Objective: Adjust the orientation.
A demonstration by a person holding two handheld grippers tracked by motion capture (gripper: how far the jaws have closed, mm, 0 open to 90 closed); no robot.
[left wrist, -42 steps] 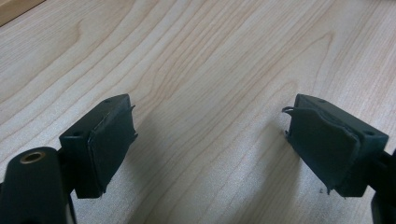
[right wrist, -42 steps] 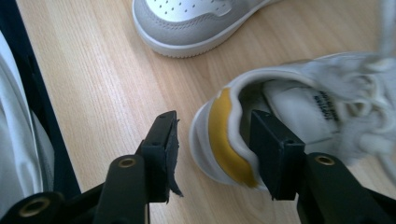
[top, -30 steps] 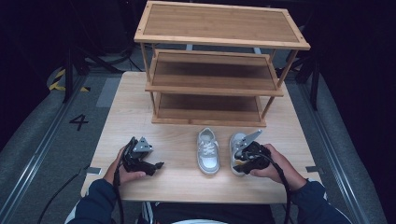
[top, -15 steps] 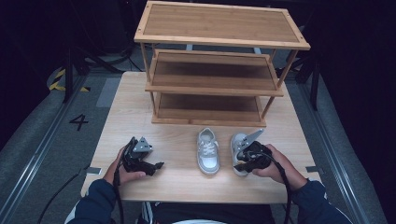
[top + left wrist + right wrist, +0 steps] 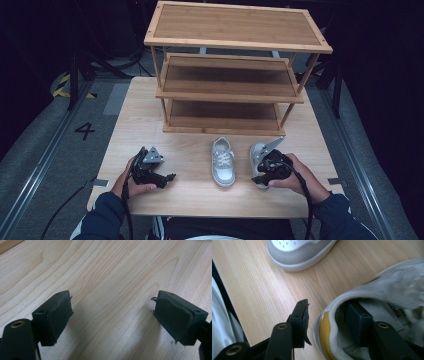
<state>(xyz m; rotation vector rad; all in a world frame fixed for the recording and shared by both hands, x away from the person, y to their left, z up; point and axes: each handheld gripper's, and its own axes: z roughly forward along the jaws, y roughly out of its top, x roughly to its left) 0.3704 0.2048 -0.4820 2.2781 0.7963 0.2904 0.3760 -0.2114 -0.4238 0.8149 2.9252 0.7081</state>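
Note:
Two small white-and-grey sneakers stand side by side on the wooden table, toes toward the shelf: the left shoe and the right shoe. My right gripper is at the right shoe's heel. In the right gripper view its jaws straddle the heel wall of that shoe, one inside and one outside, with a slight gap; they have just been opening. The toe of the other shoe lies beyond. My left gripper rests open at the front left, over bare wood.
A three-tier bamboo shoe rack stands at the back of the table, its lowest shelf just behind the shoes. The person's forearms come in from the front edge. Dark floor with rails surrounds the table.

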